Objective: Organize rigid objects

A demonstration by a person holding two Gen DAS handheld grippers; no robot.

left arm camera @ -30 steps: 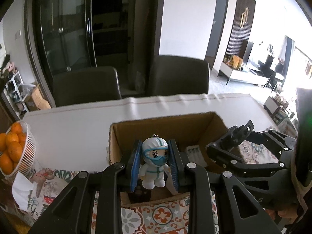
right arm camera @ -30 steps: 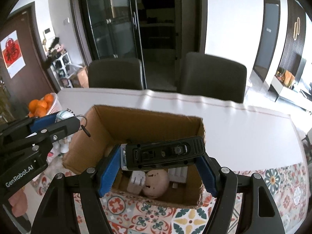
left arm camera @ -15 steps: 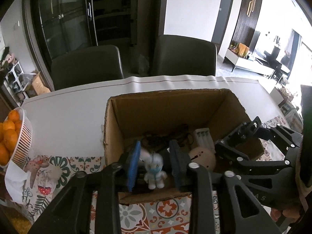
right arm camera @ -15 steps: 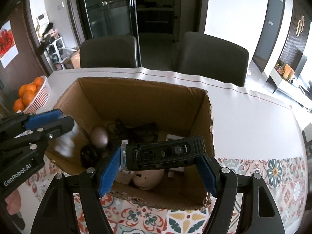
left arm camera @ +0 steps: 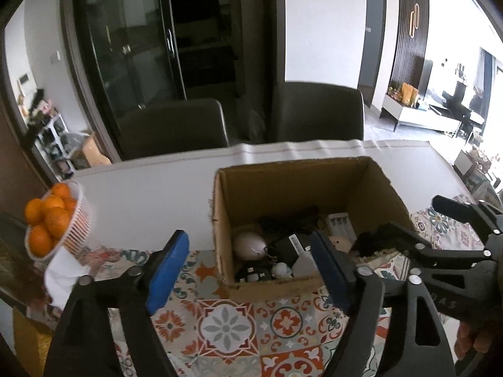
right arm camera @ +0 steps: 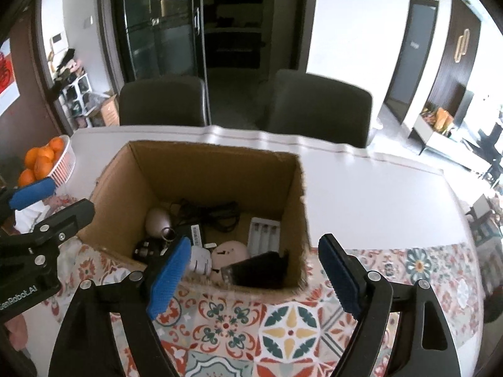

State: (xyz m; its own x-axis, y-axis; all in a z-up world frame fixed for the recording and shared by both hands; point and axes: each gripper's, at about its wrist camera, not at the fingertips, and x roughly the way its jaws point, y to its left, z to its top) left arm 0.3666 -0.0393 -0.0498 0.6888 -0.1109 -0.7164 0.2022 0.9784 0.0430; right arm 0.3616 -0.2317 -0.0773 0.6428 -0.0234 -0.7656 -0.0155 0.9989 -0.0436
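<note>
An open cardboard box [left arm camera: 283,182] [right arm camera: 201,169] stands on the table and holds several items. The small white figurine [left arm camera: 280,270] lies at the box's near wall. A black device [right arm camera: 257,268] leans in the near right corner. A white battery case [right arm camera: 264,231], a black adapter with cable [right arm camera: 213,216] and a pale egg-shaped object [right arm camera: 157,221] also lie inside. My left gripper [left arm camera: 248,267] is open and empty above the box's near left corner. My right gripper [right arm camera: 254,270] is open and empty above the box's near edge.
A white basket of oranges [left arm camera: 55,220] [right arm camera: 47,158] stands at the table's left edge. A patterned runner [right arm camera: 283,320] covers the near table; the far part is white [right arm camera: 377,188]. Two dark chairs [right arm camera: 317,106] stand behind the table.
Both grippers opened and pulled back. The figurine left the left gripper and the black device left the right gripper; both now lie in the box.
</note>
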